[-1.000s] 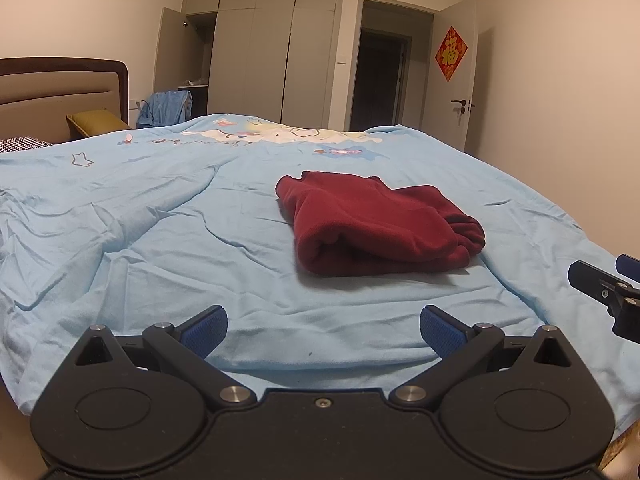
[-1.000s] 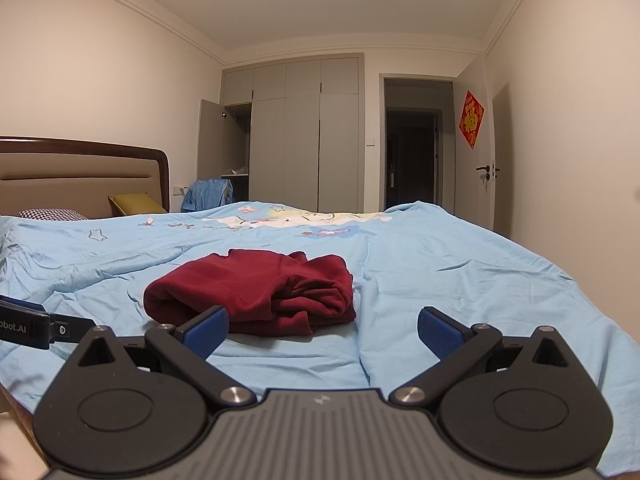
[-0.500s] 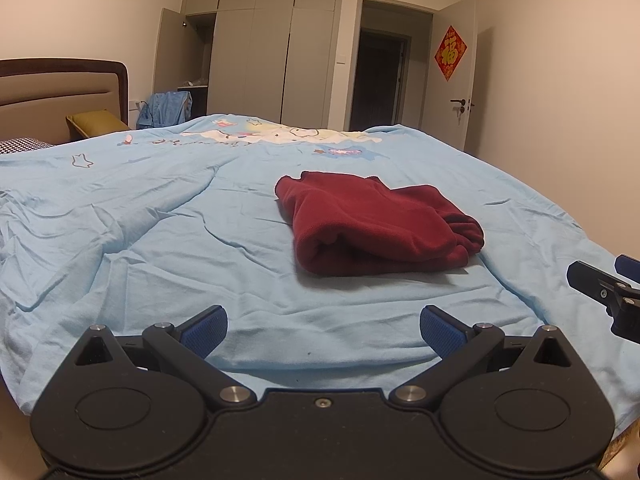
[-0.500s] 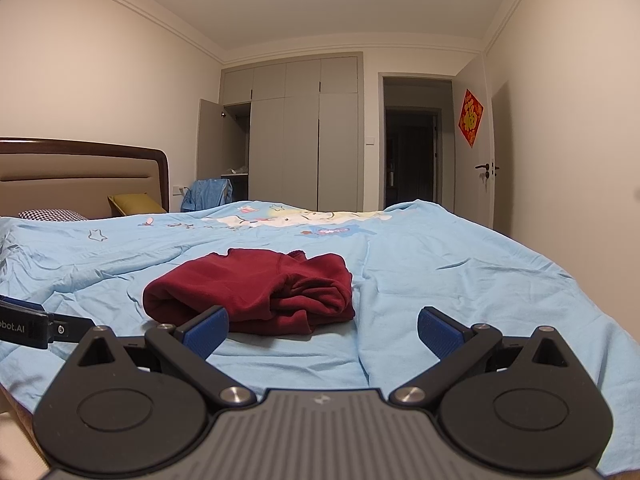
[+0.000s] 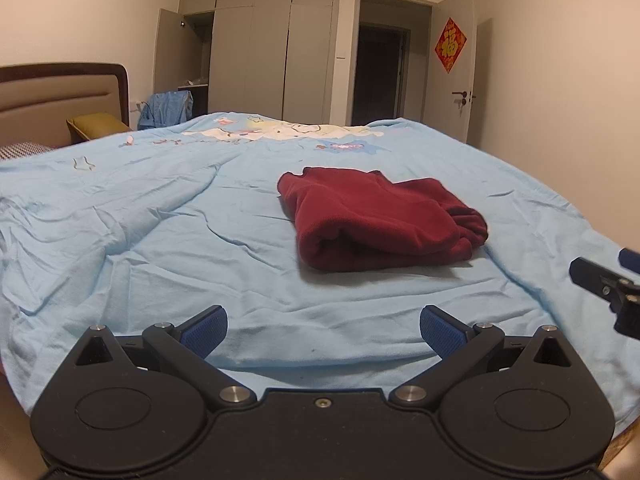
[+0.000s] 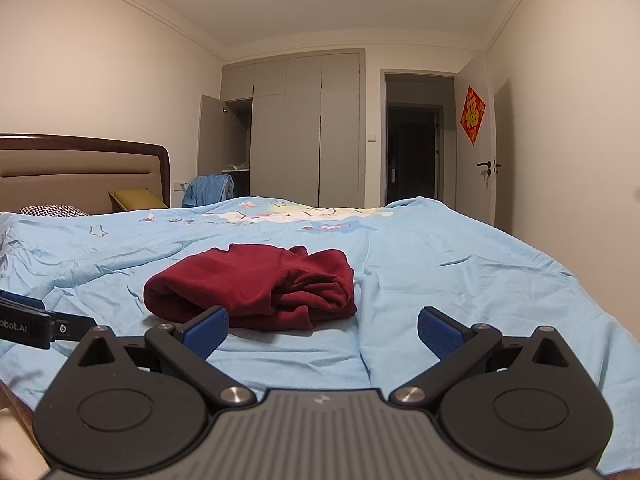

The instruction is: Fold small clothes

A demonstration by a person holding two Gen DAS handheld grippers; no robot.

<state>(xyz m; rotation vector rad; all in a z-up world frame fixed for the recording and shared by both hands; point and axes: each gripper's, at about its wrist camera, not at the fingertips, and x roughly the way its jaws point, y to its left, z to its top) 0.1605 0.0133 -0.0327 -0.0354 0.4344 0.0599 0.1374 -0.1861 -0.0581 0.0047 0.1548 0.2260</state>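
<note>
A dark red garment lies folded into a thick bundle on the light blue bedspread. My left gripper hovers open near the bed's front edge, short of the garment, with nothing between its blue pads. In the right wrist view the same red garment sits ahead and to the left of my right gripper, which is also open and holds nothing. The right gripper's tip pokes in at the right edge of the left wrist view, and the left gripper's tip shows at the left edge of the right wrist view.
A wooden headboard with pillows stands at the left. Grey wardrobes, one door ajar, and a dark doorway fill the far wall. A blue cloth hangs beyond the bed. The bedspread is wrinkled at the left.
</note>
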